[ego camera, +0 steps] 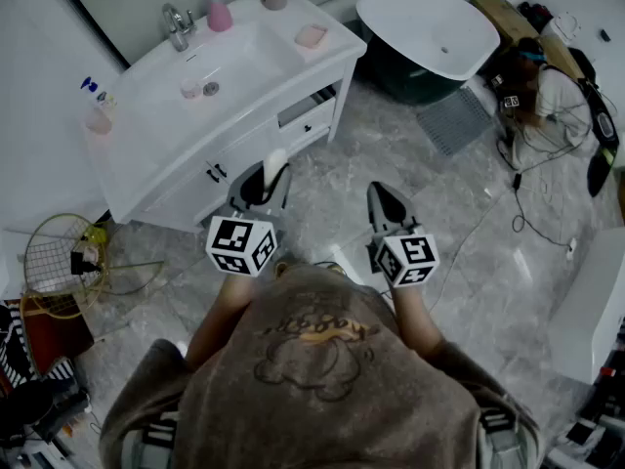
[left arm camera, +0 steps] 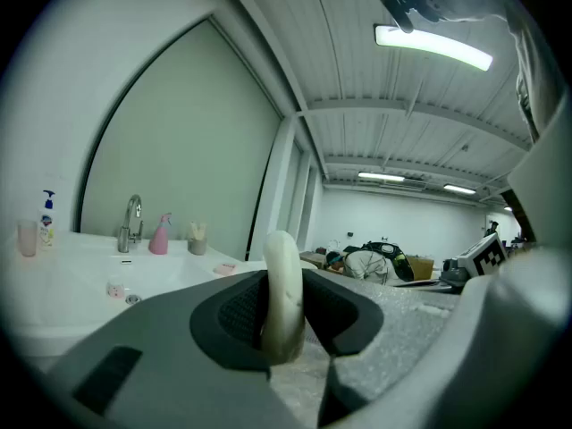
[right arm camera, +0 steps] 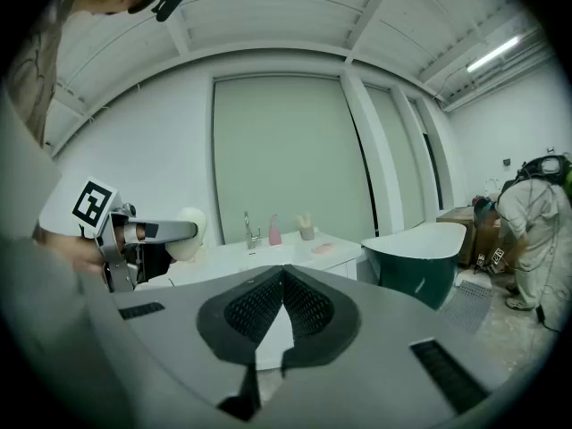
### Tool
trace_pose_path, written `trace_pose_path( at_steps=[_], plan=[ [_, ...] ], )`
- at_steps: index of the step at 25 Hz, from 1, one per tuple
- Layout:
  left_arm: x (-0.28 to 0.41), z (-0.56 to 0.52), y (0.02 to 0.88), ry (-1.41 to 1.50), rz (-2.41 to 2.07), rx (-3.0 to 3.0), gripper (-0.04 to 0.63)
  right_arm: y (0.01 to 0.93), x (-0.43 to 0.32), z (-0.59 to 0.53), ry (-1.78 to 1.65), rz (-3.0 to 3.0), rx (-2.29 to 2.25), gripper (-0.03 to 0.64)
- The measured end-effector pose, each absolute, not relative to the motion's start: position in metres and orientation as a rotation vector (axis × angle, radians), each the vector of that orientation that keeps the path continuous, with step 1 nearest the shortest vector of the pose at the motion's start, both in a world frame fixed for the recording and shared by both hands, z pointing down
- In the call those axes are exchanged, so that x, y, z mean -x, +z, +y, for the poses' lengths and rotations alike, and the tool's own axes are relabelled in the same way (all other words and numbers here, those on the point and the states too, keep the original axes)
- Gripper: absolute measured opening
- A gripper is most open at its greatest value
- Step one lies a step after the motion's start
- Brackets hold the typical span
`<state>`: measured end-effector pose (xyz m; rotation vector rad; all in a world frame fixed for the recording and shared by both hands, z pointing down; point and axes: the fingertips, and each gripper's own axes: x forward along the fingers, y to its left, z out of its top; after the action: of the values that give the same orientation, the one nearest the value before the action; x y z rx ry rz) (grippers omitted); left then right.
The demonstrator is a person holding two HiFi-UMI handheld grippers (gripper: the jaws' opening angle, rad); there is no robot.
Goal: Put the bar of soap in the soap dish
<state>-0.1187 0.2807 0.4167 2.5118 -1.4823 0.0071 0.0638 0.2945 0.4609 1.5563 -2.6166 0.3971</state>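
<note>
Head view: the left gripper has its fingers pinching the cream-white oval bar of soap by its thin edge. It's out over the grey marble floor, well short of the sunken white basin in the white vanity bench. The small pink soap dish sits on the bench just right of that basin. The right gripper hangs further right of the basin, also over the floor.

Left gripper view: only the lower part of the soap sits between the pads and the rest sticks up. Imo that's the risk. With slick soap and a narrow grip, it could squirt out or pivot on the way over and hit the floor.

Right gripper view: the fingers are pressed together with nothing in them, so there's no backup catch. The dish is small and sits toward the bench's end, right of the basin, so a sloppy drop could skid off it.
</note>
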Motion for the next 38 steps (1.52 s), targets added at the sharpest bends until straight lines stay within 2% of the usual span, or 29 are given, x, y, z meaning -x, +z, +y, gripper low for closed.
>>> trace_pose_path(
  at_steps=[8,23,38],
  plan=[
    [0.11,0.267,0.409,0.022,-1.476,-2.526,0.11,0.453,-0.068,0.282,0.428,-2.688,-1.498,-0.002],
    [0.074,0.261,0.429,0.031,-1.571,-2.472,0.11,0.504,-0.114,0.278,0.514,-2.686,-1.382,0.0],
    [0.09,0.113,0.43,-0.038,-1.585,-2.491,0.11,0.512,-0.101,0.145,0.461,-2.689,-1.355,0.0]
  ],
)
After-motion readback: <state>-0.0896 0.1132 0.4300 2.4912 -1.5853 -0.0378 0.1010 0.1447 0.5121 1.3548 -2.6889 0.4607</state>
